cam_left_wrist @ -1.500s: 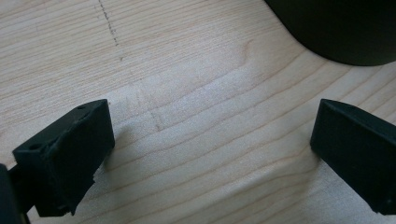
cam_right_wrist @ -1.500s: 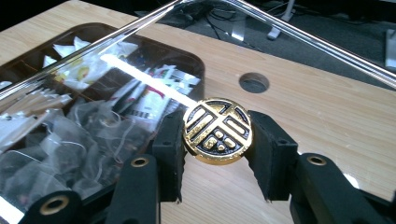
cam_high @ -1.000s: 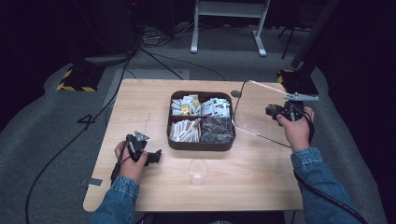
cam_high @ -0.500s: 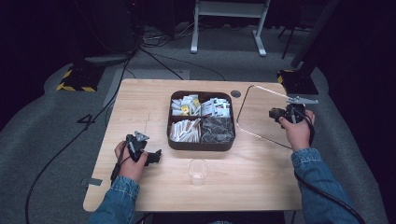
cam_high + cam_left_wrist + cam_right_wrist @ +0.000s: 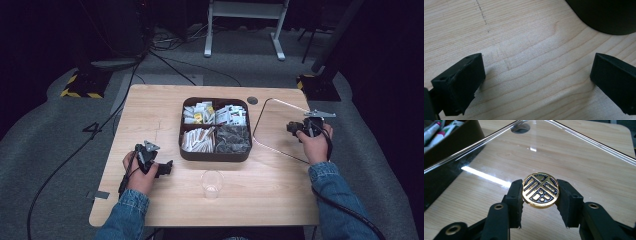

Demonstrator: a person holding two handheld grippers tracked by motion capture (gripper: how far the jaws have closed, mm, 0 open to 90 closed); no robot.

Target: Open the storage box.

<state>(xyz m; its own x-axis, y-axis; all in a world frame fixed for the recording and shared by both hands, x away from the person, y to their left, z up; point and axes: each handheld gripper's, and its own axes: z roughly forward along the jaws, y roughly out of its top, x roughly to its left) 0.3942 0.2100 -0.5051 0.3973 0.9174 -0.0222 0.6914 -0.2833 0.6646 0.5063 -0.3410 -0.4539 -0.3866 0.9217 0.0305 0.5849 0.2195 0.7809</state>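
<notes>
Dark room all round, cables on the grey floor, and a pale wood table (image 5: 150,115) in the middle of it. Right claw (image 5: 541,195) is pinching a round gold knob (image 5: 541,190) with a black pattern, one pad on each side of its rim. That knob sits on a clear lid (image 5: 280,125), which spreads away ahead of the claw and looks tipped, far edge higher, near edge close to the wood. Off to the claw's left is the brown box (image 5: 215,156) with four compartments of packets.

Handling-wise, my guess: the lid is stiff, glassy, smooth and probably not light, so it'll want to swing or pivot around the knob since that's the only grip point. The knob is the right place to hold, square across its rim like now. It looks polished, so it could slip if the grip goes slack. I'd set it down flat and gently because it might chip or crack.

Left claw (image 5: 534,82) is spread wide with nothing between the jaws, resting low over bare wood, box corner ahead and to its right. A clear cup (image 5: 212,184) stands further to its right, on the near side of the box.
</notes>
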